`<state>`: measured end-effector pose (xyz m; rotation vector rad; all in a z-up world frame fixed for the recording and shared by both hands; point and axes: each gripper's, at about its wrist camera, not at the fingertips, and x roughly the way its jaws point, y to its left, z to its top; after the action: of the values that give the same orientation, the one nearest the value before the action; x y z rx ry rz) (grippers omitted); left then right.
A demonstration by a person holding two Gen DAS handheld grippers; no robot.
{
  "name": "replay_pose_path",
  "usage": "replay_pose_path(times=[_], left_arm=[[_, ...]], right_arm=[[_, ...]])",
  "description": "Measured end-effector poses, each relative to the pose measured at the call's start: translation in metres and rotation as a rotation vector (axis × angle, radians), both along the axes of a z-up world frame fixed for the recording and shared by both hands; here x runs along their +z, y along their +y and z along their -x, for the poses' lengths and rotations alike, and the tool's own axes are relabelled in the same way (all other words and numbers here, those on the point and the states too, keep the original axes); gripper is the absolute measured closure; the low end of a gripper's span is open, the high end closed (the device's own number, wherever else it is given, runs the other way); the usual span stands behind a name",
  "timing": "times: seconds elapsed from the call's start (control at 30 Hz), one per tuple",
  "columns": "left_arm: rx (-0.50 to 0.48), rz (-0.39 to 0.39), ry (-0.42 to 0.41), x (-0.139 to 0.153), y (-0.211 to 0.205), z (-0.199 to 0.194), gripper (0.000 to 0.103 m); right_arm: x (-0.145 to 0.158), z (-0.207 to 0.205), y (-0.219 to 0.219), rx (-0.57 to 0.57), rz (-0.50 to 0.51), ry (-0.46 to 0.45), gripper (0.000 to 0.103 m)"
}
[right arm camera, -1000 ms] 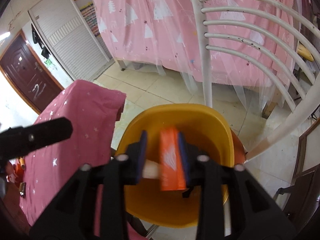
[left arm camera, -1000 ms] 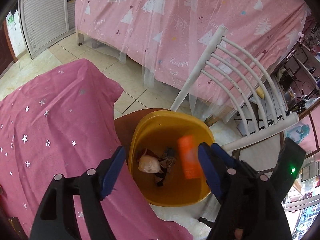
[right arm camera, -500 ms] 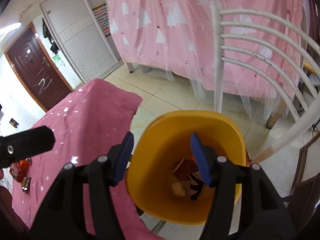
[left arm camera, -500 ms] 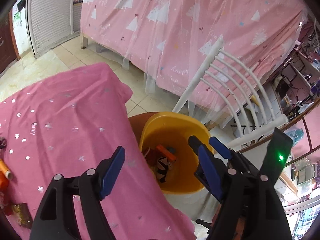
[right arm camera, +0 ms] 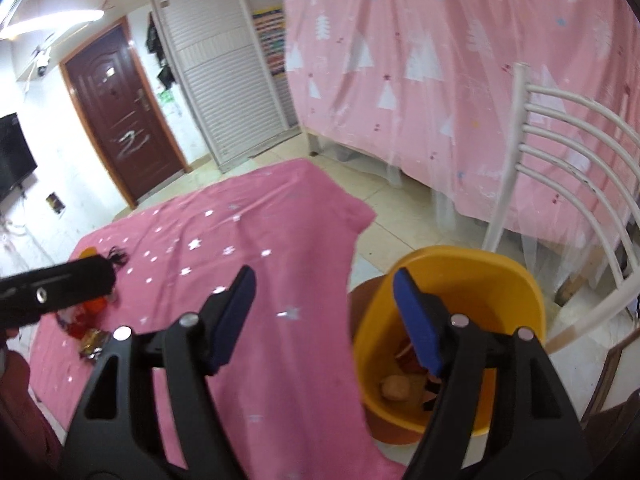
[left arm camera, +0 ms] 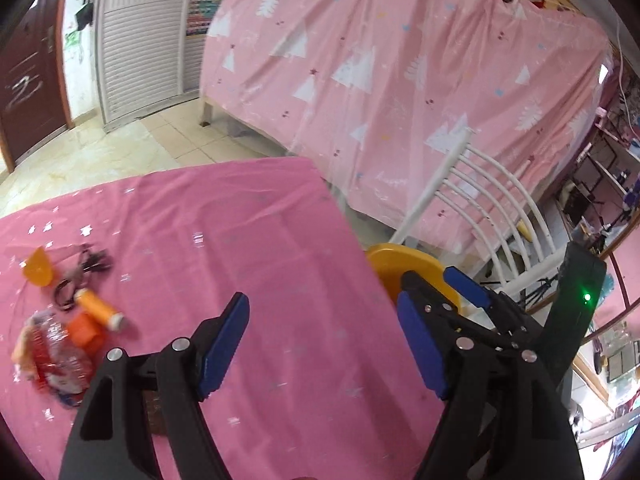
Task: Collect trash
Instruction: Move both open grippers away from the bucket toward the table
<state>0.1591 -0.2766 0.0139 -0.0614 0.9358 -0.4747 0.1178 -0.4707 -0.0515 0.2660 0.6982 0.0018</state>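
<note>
Blue pads on both grippers stand spread with nothing between them: the left gripper (left arm camera: 322, 346) and the right gripper (right arm camera: 324, 320) are released. Half a second ago both hung over the yellow bin (right arm camera: 472, 272); now they have swung left toward the pink tablecloth (left arm camera: 248, 240), the orange piece gone from the right one. That drop looks finished. Remaining trash (left arm camera: 64, 332) lies in a cluster at the far left of the cloth, likely the next target, well apart from the bin.

Nothing I can see is readable: the colourful poster (right arm camera: 269, 36) on the far wall and the crumpled wrappers (left arm camera: 56, 354) on my table are too blurred.
</note>
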Motion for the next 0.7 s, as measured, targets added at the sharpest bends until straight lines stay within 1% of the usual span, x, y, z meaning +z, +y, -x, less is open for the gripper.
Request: replay_pose_path(times=[0.17,0.23,0.37,0.5,0.6,0.7], left_arm=[[0.050,0.010,-0.010,0.006,0.036,-0.001,0.033],[0.072,0.006,-0.020,0.008,0.051,0.000,0.033],[0.105,-0.024,-0.039,0.013,0.075,0.000,0.033],[0.124,-0.039,-0.050,0.017,0.106,0.000,0.028],[0.152,-0.051,-0.060,0.021,0.129,-0.001,0.027],[0.176,-0.063,-0.050,0.019,0.153,-0.006,0.026]], right_arm=[[0.001,-0.004,0.028,0.054,0.014,0.010,0.034],[0.001,-0.006,0.039,0.078,0.022,0.015,0.031],[0.003,-0.010,0.063,0.132,0.034,0.018,0.030],[0.004,-0.014,0.087,0.198,0.030,0.022,0.030],[0.005,-0.014,0.110,0.255,0.035,0.026,0.030],[0.006,-0.014,0.128,0.301,0.039,0.029,0.030]])
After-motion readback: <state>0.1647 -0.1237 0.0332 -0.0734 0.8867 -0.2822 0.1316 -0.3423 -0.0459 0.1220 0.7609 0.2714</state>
